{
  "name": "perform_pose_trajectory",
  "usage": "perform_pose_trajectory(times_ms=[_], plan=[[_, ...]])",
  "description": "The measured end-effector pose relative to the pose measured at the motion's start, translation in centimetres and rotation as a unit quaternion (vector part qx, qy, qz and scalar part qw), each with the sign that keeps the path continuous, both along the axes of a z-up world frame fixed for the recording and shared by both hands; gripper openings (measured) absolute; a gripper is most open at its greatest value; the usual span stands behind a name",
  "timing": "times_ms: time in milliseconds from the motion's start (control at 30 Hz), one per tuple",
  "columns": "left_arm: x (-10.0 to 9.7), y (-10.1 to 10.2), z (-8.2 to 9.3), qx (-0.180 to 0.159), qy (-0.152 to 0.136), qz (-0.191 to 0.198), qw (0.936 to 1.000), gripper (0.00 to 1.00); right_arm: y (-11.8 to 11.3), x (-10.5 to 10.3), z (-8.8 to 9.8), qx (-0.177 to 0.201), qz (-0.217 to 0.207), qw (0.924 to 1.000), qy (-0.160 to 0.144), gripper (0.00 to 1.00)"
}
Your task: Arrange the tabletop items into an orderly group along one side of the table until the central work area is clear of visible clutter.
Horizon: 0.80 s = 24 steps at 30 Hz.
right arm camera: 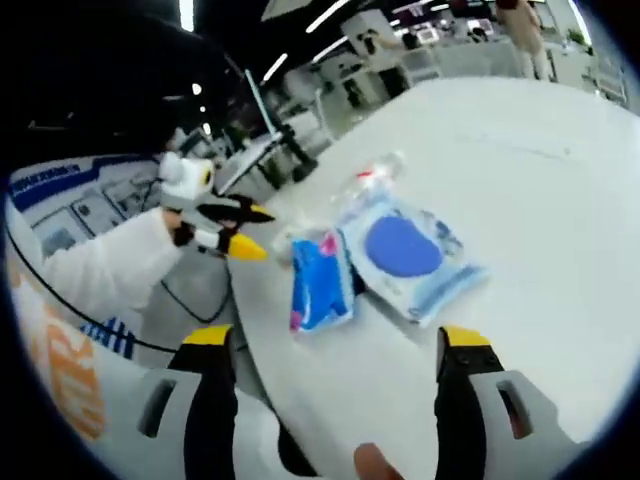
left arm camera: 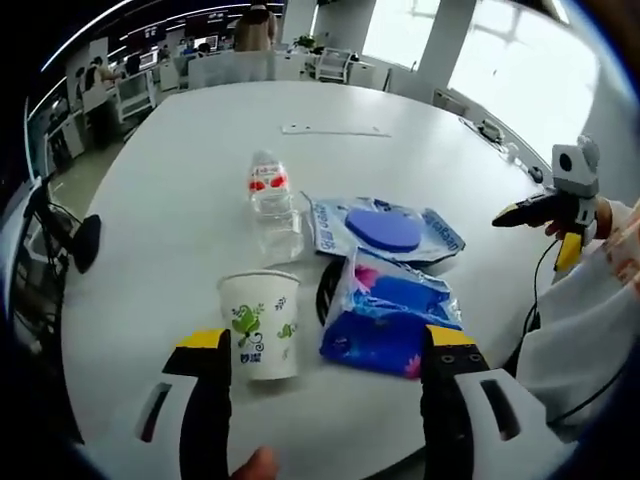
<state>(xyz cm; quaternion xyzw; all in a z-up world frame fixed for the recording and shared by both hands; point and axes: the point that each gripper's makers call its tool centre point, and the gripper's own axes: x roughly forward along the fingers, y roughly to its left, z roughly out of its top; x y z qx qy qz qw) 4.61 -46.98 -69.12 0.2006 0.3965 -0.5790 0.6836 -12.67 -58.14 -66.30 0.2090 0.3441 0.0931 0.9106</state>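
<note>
White bench (left arm camera: 180, 180) under office light: a paper cup (left arm camera: 260, 325) with a green print, a clear water bottle (left arm camera: 273, 205) lying on its side, and two plastic packets sit bunched near the close edge. I hold my left claw (left arm camera: 325, 385) wide apart and empty, low over the bench, the cup just beyond its left jaw and the dark blue packet (left arm camera: 392, 318) just beyond its right. My right claw (right arm camera: 335, 375) is likewise spread and holding nothing, the blue packet (right arm camera: 318, 282) and the pale packet with a blue disc (right arm camera: 405, 250) ahead of it. As I judge it, the cup is the step in hand: I would centre both jaws around its wall, close gently so the paper doesn't crumple, and keep it upright while sliding it to the side
</note>
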Motion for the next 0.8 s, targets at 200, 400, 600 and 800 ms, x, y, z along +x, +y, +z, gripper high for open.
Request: perform_pose_trajectory(times_ms=[200,400,600,800], plan=[[-0.2,-0.2,-0.2,0.001,0.001,-0.002,1.0000,0.78,-0.2,0.0,-0.3,-0.014,0.003,0.9999,0.003,0.85],[0.1,-0.6,-0.2,-0.001,-0.001,0.000,1.0000,0.78,-0.4,-0.4,-0.7,-0.022,0.007,0.9997,0.009,0.86],[0.5,-1.3,-0.2,0.000,-0.002,-0.002,1.0000,0.78,-0.6,-0.7,-1.2,-0.014,0.005,0.9997,0.019,0.85],[1.0,-2.6,-0.1,-0.005,-0.001,-0.005,1.0000,0.78,-0.6,-0.8,-1.4,-0.004,0.003,0.9997,0.023,0.85]])
